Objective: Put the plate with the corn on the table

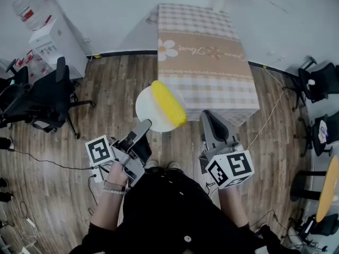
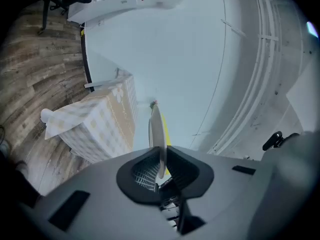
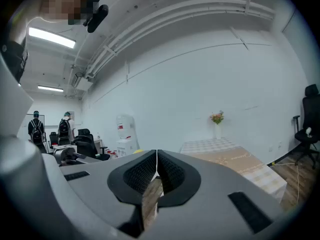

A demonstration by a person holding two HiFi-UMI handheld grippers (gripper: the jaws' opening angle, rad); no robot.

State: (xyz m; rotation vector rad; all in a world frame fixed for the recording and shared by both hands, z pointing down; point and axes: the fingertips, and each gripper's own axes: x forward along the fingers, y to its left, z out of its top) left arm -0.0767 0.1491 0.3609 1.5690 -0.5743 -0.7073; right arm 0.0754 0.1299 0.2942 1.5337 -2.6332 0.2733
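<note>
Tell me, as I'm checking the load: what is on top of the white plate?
A yellow corn cob lies on the plate, covering one side. The left hand-held gripper pinches its near rim. The plate's surface beneath the corn is hidden.

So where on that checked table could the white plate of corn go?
Nearly all the beige checked tablecloth is bare, from its near edge to the white vase of flowers at the far corner. Only that corner is crowded.

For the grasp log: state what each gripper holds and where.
Left gripper pinches the round white plate, carrying yellow corn, by its near rim. Right gripper is shut, holding nothing.
</note>
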